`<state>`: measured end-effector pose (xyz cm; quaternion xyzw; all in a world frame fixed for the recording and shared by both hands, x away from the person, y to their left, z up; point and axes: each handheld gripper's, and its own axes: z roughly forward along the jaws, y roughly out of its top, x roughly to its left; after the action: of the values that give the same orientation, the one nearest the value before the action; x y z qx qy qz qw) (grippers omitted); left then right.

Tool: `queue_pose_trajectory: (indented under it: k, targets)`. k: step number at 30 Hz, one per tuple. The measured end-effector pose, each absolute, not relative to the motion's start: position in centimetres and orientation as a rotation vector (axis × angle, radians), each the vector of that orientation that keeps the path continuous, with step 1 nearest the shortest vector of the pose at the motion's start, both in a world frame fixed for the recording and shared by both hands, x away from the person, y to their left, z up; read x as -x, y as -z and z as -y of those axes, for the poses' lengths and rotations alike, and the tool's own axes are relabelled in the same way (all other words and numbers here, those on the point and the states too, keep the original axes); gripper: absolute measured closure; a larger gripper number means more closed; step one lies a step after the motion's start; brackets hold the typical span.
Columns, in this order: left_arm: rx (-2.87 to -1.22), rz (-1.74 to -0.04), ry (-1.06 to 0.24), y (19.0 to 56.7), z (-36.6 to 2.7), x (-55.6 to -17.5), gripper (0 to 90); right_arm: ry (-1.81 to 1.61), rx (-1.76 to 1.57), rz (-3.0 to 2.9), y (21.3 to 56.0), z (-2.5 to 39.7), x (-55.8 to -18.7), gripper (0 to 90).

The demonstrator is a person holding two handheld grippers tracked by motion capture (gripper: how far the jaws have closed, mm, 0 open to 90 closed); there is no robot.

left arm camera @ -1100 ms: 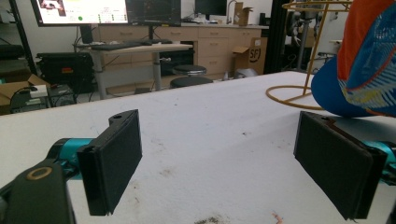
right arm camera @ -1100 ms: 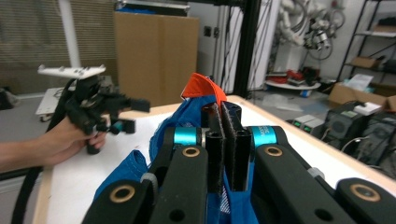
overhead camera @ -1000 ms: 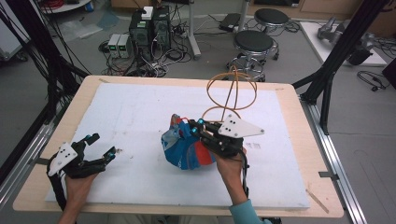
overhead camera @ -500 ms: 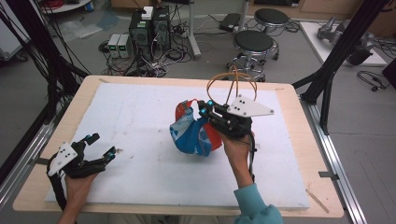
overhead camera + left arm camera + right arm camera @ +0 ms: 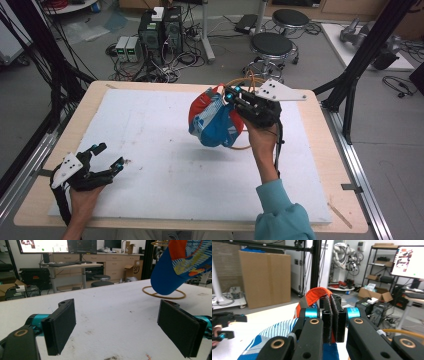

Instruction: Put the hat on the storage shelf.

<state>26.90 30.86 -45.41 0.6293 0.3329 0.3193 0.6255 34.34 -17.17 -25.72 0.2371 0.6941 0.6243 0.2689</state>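
A blue, white and orange bag [image 5: 212,120] is being held in the air above the desk [image 5: 165,150], a little right of the centre of the high view. It is being gripped at its upper right part by the right gripper [image 5: 239,99]. In the right gripper view the two fingers [image 5: 327,315] are being pressed together on an orange edge of the bag [image 5: 315,293], with almost no gap between them, and the body of the bag is hanging down and to the left of the fingers.

An orange wire stand [image 5: 245,85] is being seen just behind the bag, toward the top of the high view. Its round base ring [image 5: 163,293] is lying on the desk at the right of the left gripper view, directly under the hanging bag [image 5: 180,265]. So the stand lies close beyond the bag, and the right hand is much the nearer one to it.

The left gripper [image 5: 107,157] is resting at the lower left of the high view, well apart from the bag. Its fingers [image 5: 60,328] are being kept wide apart, with nothing between them.

Most of the stand is being hidden by the bag and the right gripper, so its upper shape cannot be made out. It cannot be told whether the bag is touching the stand, nor whether anything is inside the bag.
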Motion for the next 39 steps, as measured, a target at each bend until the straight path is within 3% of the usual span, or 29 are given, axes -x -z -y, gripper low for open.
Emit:
queue_pose_trajectory:
  k: [39]
  targets:
    - [-1.442, -0.766, -0.731, 45.4, -30.9, -26.9, 15.6, -1.463, -0.808, -1.834, 21.5, 23.1, -42.2, 88.2]
